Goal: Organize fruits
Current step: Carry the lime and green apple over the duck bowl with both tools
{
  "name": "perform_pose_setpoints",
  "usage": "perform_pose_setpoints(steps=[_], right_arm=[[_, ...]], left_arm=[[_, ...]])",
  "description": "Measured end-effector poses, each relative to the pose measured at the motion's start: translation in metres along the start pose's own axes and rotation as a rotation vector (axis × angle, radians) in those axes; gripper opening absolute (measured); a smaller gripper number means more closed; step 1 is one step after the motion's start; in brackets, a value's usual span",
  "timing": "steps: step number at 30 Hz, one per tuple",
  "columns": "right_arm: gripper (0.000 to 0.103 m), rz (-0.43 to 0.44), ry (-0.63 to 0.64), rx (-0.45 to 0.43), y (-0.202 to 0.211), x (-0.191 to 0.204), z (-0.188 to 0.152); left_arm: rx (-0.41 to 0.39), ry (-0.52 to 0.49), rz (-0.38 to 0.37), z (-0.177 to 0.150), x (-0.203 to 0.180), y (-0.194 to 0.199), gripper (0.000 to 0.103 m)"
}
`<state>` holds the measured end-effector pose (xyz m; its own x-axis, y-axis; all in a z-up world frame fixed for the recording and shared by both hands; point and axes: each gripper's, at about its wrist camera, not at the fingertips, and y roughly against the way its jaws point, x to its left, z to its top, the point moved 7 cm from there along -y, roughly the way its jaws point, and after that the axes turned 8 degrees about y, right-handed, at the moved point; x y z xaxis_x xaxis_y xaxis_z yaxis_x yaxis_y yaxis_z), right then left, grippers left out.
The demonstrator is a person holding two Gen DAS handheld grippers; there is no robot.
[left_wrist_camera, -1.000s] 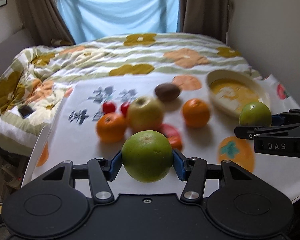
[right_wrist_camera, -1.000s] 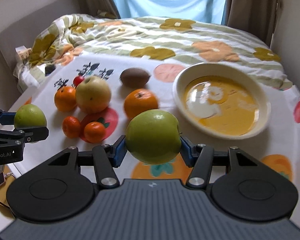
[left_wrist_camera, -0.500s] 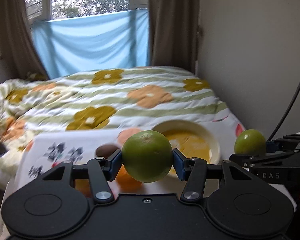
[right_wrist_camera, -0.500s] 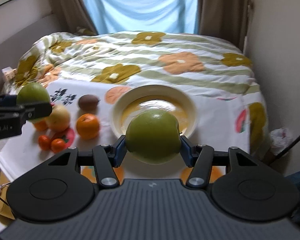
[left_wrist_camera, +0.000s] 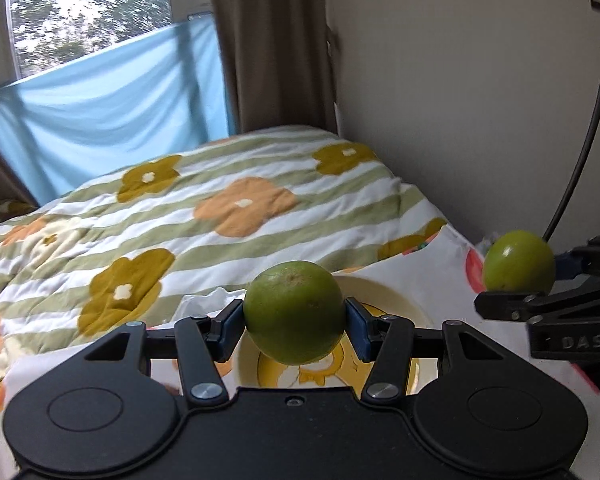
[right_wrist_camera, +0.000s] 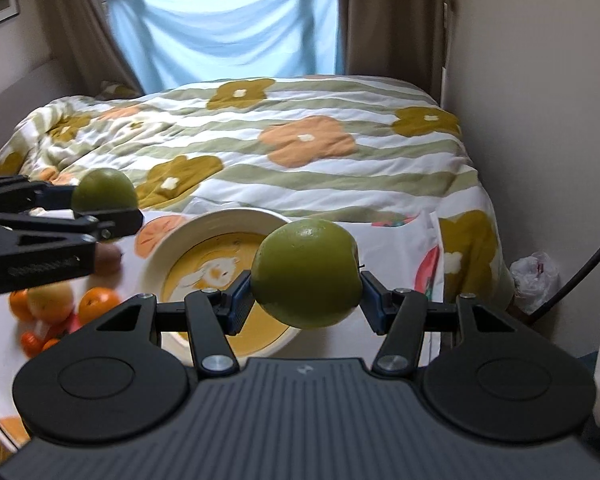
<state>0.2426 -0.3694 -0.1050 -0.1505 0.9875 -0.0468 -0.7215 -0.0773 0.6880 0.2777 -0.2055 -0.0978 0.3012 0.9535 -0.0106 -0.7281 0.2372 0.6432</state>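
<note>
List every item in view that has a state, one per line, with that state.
left gripper: shut on green citrus, held in the air
green citrus: clamped between the jaws, above the bowl
right gripper: shut on green apple
green apple: clamped, lifted near the bowl
bowl: upright, no fruit inside
oranges: resting on the cloth

The letters "DAS" stand in raised print on the black side of the right tool (left_wrist_camera: 516, 276); nothing else is legible.
</note>
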Motion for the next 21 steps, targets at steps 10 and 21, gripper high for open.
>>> perform_pose_setpoints(steps=[10,21], right_arm=[[0.071,-0.048,-0.082,0.054,-0.043,-0.014,0.006],[0.071,-0.079,-0.128,0.088,-0.064,-0.022,0.007]], left_arm=[[0.147,-0.043,-0.057,-0.004,0.001,-0.097,0.058],[0.181,-0.105,-0.091,-0.011,-0.007,-0.126,0.086]])
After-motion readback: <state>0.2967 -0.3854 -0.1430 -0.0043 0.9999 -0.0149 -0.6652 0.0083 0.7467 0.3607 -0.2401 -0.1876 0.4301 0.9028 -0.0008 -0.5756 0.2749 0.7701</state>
